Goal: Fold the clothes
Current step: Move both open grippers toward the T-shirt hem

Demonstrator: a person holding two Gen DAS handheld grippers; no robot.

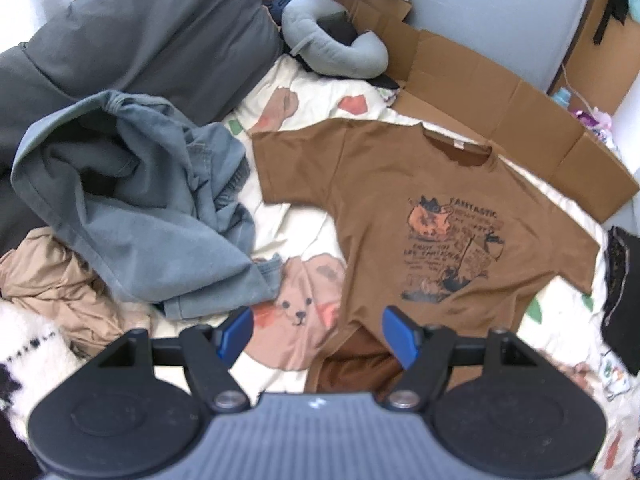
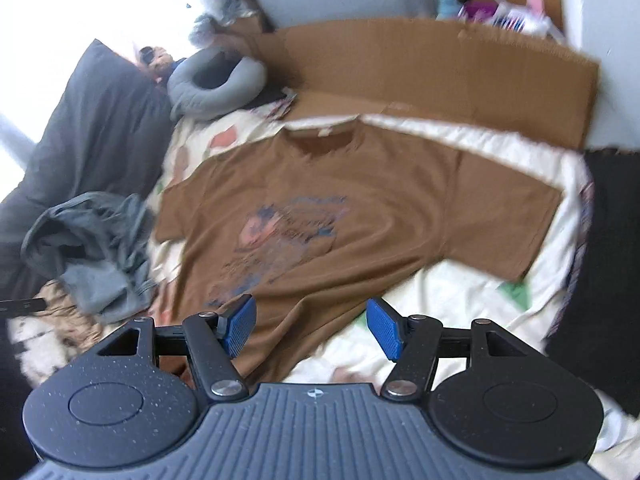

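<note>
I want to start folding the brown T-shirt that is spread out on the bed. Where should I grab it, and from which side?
Probably the bottom hem of the brown T-shirt. It lies print up and nearly flat, and the hem is its nearest edge. One hem corner is flipped over, a raised lip for the left hand-held gripper, whose jaws are open. Come in low from the near side.

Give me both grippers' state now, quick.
Left gripper: open, holding nothing, above the brown T-shirt hem.
Right gripper: open, holding nothing, fingers clear of the shirt.
</note>
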